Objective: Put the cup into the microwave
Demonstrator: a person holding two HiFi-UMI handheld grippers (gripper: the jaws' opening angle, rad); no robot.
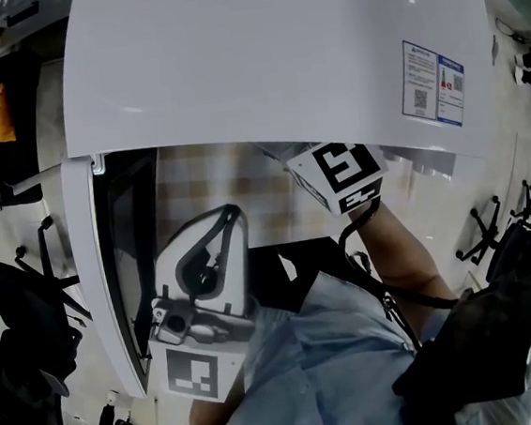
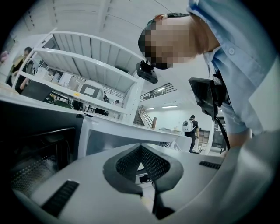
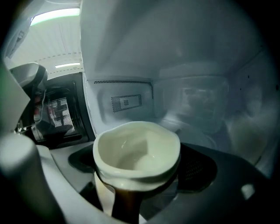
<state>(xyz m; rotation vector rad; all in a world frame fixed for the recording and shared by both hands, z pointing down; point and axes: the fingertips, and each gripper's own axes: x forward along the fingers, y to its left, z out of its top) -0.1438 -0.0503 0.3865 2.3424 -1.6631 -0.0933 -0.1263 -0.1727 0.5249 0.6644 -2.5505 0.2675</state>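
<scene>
A cream cup sits between the jaws of my right gripper, which is shut on it. The cup is inside the white cavity of the microwave, above its floor. In the head view only the right gripper's marker cube shows below the microwave's top; the jaws and cup are hidden. The microwave door stands open at the left. My left gripper hangs just in front of the opening, beside the door. It is shut on nothing.
A label sticker is on the microwave's top right. Black office chairs stand on the floor at the left and the right. White shelving shows in the left gripper view.
</scene>
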